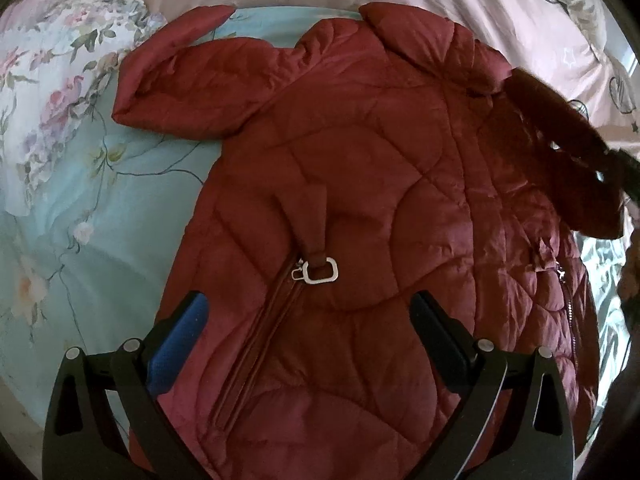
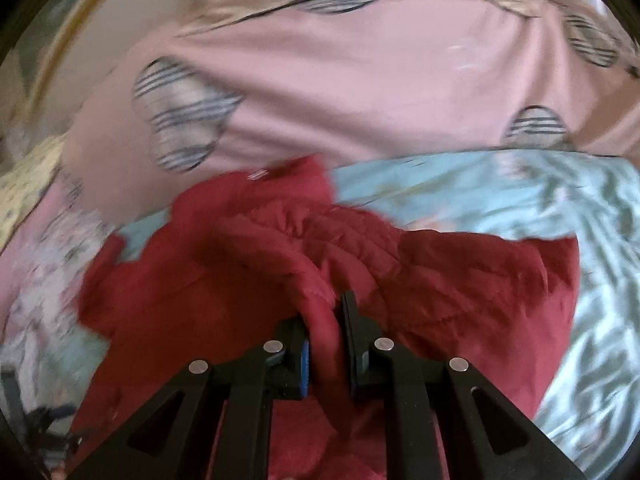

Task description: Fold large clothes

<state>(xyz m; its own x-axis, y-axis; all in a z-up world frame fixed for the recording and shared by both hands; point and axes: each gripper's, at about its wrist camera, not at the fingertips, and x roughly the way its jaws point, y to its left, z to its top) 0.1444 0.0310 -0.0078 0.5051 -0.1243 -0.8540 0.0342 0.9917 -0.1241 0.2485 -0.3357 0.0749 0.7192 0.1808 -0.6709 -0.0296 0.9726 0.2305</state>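
Note:
A dark red quilted jacket (image 1: pixel 360 184) lies spread on a light blue floral bedsheet (image 1: pixel 80 216), one sleeve (image 1: pixel 176 88) folded out to the left, a strap with a white buckle (image 1: pixel 320 272) by a zipper at its middle. My left gripper (image 1: pixel 308 312) is open and empty just above the jacket's lower part. My right gripper (image 2: pixel 325 320) is shut on a fold of the jacket (image 2: pixel 320 320) and holds it lifted; it shows as a blurred dark shape at the right edge of the left wrist view (image 1: pixel 580 152).
A pink quilt with plaid heart patches (image 2: pixel 360 92) lies bunched behind the jacket. A floral pillow (image 1: pixel 48 92) sits at the left. The shiny blue sheet (image 2: pixel 540 200) extends to the right of the jacket.

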